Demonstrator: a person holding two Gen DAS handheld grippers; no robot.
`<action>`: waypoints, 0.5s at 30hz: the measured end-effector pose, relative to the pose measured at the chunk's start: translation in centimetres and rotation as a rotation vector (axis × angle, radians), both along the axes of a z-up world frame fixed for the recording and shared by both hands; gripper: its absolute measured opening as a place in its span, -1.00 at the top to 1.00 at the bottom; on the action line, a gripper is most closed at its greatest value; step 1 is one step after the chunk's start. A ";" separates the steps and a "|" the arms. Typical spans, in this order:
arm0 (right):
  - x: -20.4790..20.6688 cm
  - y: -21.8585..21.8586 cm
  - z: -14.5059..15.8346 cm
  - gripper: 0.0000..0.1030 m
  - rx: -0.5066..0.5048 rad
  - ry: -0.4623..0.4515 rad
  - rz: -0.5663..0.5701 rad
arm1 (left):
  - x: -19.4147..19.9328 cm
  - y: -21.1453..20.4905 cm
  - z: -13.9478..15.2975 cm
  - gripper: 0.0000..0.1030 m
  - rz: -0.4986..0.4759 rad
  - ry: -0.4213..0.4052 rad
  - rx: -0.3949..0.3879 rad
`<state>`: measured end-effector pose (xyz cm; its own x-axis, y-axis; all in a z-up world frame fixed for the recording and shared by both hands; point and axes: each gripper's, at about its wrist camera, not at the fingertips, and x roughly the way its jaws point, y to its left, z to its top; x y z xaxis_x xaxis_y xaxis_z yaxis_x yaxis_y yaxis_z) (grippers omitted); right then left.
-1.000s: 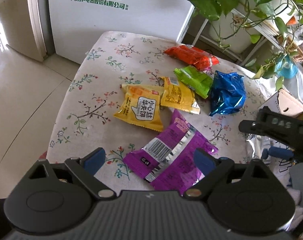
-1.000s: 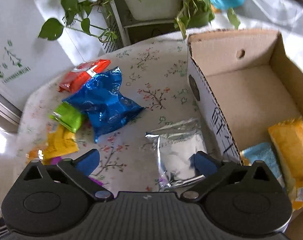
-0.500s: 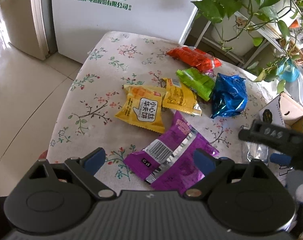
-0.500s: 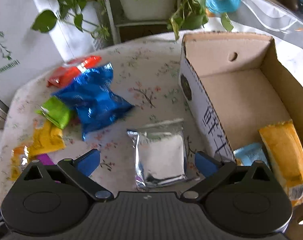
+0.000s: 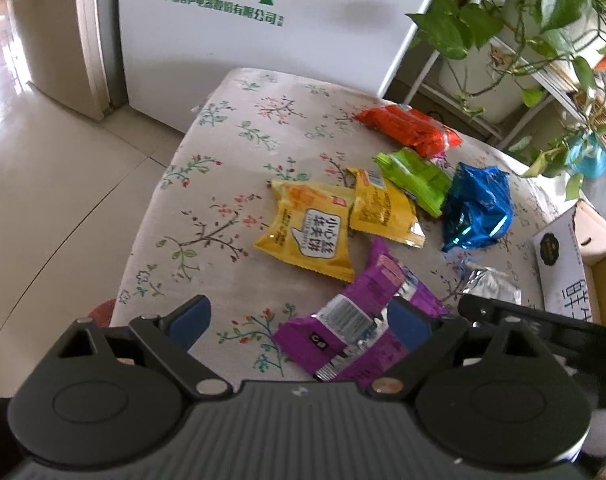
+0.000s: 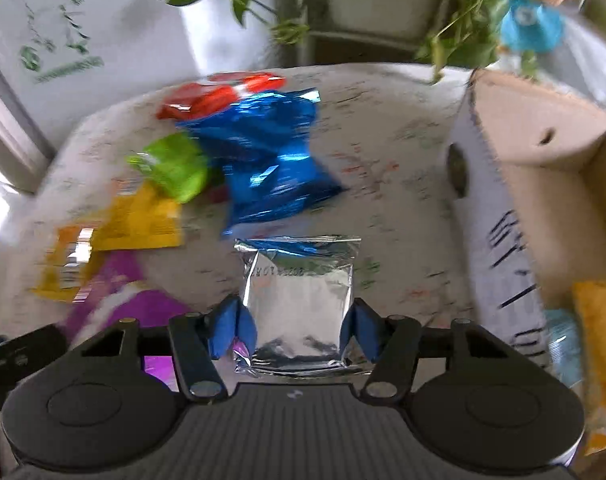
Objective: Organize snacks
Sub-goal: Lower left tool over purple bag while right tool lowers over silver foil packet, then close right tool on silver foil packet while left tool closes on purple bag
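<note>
Right claw [image 6: 297, 330] closing around silver foil packet [image 6: 299, 300], blue pads touching or nearly touching its two side edges; firm pinch not confirmed, frame blurred. Packet flat on floral-cloth desk [image 5: 231, 184], just left of cardboard box [image 6: 543, 184]; side-on grip probably chosen so the thin pouch can lift and clear the box wall. Box open-topped beside the packet, already holding an orange-yellow packet [image 6: 599, 320] and a pale blue one [image 6: 563, 340], so likely the drop target. Left claw [image 5: 299, 320] spread wide, holding nothing, hanging over purple packet [image 5: 359, 328], probably lined up for next pick. Farther from box: blue foil bag [image 5: 477, 210], green packet [image 5: 415, 180], two yellow packets [image 5: 311, 232], red-orange packet [image 5: 411, 130], loose on cloth, not yet sorted.
</note>
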<state>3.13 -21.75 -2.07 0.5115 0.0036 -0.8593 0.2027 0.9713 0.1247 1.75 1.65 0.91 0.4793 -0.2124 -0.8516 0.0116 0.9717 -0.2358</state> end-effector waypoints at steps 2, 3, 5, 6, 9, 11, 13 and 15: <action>-0.2 -0.4 0.4 -0.28 0.047 -0.004 0.004 | 0.1 0.1 0.0 -0.84 0.008 0.001 -0.003; -0.3 -0.3 0.5 -0.31 0.041 -0.014 0.002 | 0.1 0.1 0.0 -0.84 0.007 0.001 -0.006; -0.3 -0.2 0.5 -0.40 0.010 -0.020 -0.006 | 0.1 0.0 0.1 -0.84 0.007 0.007 -0.013; -0.2 -0.1 0.3 -0.52 0.002 -0.016 -0.013 | 0.0 -0.1 0.1 -0.84 0.008 0.012 -0.021; 0.5 -0.2 -0.6 -0.59 0.012 0.012 -0.027 | 0.0 -0.6 0.1 -0.84 -0.001 0.013 -0.028; 0.5 0.4 -0.6 -0.50 -0.028 0.014 -0.011 | -0.2 -1.0 0.1 -0.84 -0.030 0.007 -0.025; 0.7 0.2 -0.6 -0.33 -0.031 0.020 -0.019 | -0.2 -1.6 0.0 -0.84 -0.088 0.001 -0.034; 0.6 -0.3 -0.5 -0.28 -0.016 0.022 -0.021 | -0.4 -2.9 -0.1 -0.84 -0.216 -0.017 -0.021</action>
<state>3.70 -22.01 -2.60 0.4918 -0.0206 -0.8704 0.2252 0.9687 0.1043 1.35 -1.23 0.80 0.4351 -0.3299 -0.8378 0.2236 0.9409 -0.2544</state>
